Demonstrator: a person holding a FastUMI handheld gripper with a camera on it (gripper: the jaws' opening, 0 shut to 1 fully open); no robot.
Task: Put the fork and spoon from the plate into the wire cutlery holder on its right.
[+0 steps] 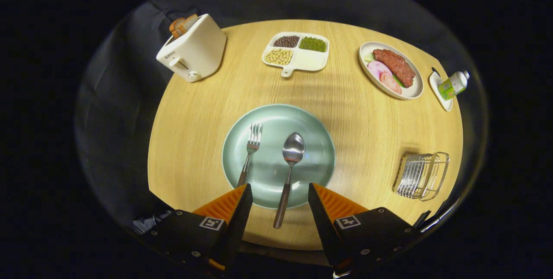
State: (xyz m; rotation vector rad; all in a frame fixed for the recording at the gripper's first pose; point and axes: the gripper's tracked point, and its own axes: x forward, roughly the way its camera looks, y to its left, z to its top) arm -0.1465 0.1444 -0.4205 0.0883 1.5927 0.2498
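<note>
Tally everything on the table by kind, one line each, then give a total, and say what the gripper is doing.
Cutlery: 2, fork and spoon on the green plate
Dishes: 4, green plate, divided tray, food plate, small dish
Toaster: 1
Wire cutlery holder: 1
Bottle: 1
Total: 9
Gripper: open, spoon handle between its fingers.

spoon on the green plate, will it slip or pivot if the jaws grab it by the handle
Likely slippery: the shiny metal spoon with a dark handle looks smooth and thin. Its handle overhangs the round pale-green plate rim between the open gripper jaws, so it may pivot. It looks stiff and probably bowl-heavy.
</note>
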